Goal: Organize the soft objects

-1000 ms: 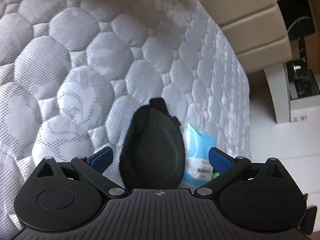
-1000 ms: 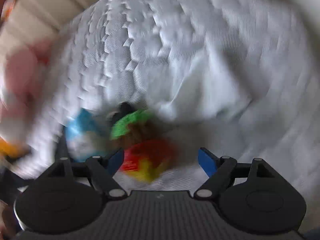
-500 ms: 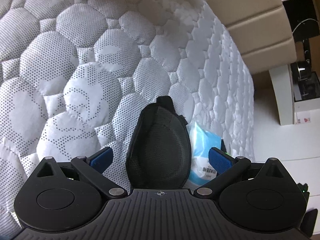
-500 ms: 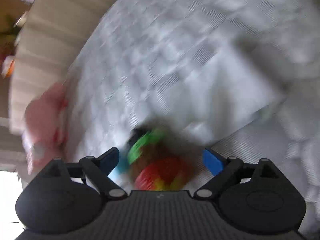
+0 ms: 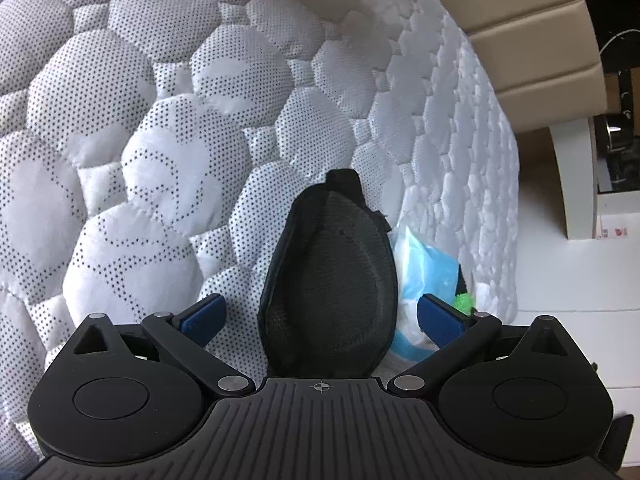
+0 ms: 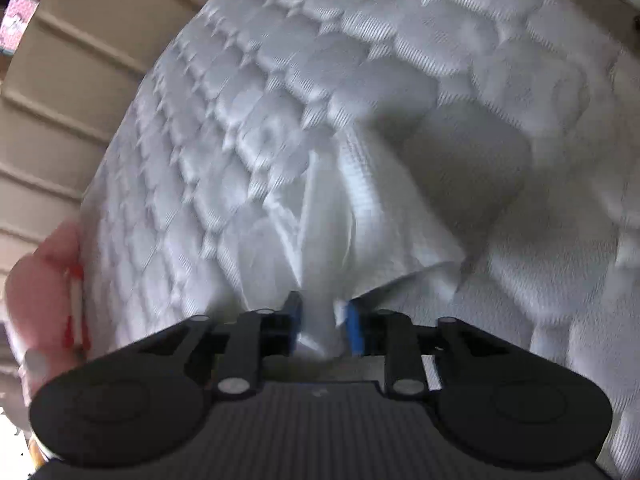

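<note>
Left wrist view: left gripper [image 5: 320,316] spread wide over quilted mattress [image 5: 160,140], black padded pouch [image 5: 328,280] lying between its fingers, blue packet [image 5: 424,268] just beside it; right wrist view, blurred: right gripper [image 6: 322,328] clenched on bunched white cloth [image 6: 324,240], pink plush toy [image 6: 44,292] at mattress edge.
</note>
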Demonstrator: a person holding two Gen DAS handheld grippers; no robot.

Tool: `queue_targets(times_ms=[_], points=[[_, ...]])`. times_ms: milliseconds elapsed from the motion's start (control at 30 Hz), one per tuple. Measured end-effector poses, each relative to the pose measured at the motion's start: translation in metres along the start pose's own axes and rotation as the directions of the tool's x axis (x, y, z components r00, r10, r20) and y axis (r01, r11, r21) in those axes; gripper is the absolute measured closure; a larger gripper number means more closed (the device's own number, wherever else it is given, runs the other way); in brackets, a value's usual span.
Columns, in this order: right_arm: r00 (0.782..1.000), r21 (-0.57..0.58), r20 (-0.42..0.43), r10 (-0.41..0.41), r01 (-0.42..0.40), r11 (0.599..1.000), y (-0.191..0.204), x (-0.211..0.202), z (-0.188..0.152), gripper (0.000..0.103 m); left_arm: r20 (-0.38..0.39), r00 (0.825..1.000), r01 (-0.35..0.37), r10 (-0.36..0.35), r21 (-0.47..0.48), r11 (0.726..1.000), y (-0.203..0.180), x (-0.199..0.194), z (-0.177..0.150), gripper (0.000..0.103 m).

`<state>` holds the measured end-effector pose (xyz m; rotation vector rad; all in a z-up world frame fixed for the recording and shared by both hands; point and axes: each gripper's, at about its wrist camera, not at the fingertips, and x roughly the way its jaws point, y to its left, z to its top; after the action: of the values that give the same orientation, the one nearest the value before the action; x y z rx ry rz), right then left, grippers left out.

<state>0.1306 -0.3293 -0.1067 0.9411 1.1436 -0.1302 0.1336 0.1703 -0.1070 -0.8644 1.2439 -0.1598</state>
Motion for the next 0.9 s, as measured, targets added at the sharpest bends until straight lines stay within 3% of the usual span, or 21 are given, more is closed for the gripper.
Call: queue_targets(times_ms=[133,167,200,267,400,567,633,700,767,833,900], points=[[0.999,-0.122,-0.052,-0.003,-0.004,0.993,0.017,-0.010,-0.024,0.075,0.006,1.000,-0.004,0.004,0.017,1.000,-0.001,-0.001,-0.001,0.000],[0.999,-0.172,-0.043,-0.021,0.013,0.985,0.023,-0.012,-0.027,0.066,0.007,1.000,-0.008,0.008,0.022,1.000,-0.002,-0.001,0.000,0.000],[0.999,-0.209,-0.008,-0.037,0.035,0.977,0.026,-0.017,-0.028,0.047,0.008,1.000,-0.015,0.015,0.033,0.999,-0.002,0.000,0.000,0.000],[0.995,-0.271,0.080,-0.063,0.083,0.959,0.033,-0.028,-0.032,0.030,0.024,0.999,-0.046,0.044,0.093,0.995,-0.007,0.001,0.000,0.000],[0.980,-0.290,0.200,-0.008,0.067,0.955,0.033,-0.048,-0.046,0.013,0.126,0.988,-0.121,0.094,0.234,0.965,-0.026,-0.007,-0.007,0.000],[0.983,-0.354,0.180,0.048,0.019,0.935,0.033,-0.061,-0.077,0.010,0.250,0.964,-0.172,0.095,0.311,0.935,-0.047,-0.020,-0.040,0.000],[0.979,-0.434,0.199,0.037,0.054,0.899,0.041,-0.069,-0.095,0.009,0.353,0.924,-0.282,0.146,0.370,0.885,-0.064,-0.029,-0.063,0.000],[0.971,-0.511,0.236,0.023,0.104,0.854,0.051,-0.075,-0.111,0.006,0.470,0.862,-0.405,0.187,0.418,0.813,-0.082,-0.038,-0.090,0.000],[0.964,-0.557,0.264,0.018,0.137,0.819,0.057,-0.082,-0.125,0.002,0.547,0.814,-0.476,0.198,0.430,0.767,-0.094,-0.047,-0.114,0.000],[0.961,-0.587,0.274,0.024,0.147,0.796,0.063,-0.090,-0.136,0.001,0.573,0.792,-0.510,0.209,0.436,0.741,-0.103,-0.053,-0.134,0.000],[0.961,-0.602,0.276,0.033,0.146,0.785,0.066,-0.097,-0.143,0.001,0.577,0.788,-0.522,0.213,0.443,0.729,-0.111,-0.058,-0.147,0.000]])
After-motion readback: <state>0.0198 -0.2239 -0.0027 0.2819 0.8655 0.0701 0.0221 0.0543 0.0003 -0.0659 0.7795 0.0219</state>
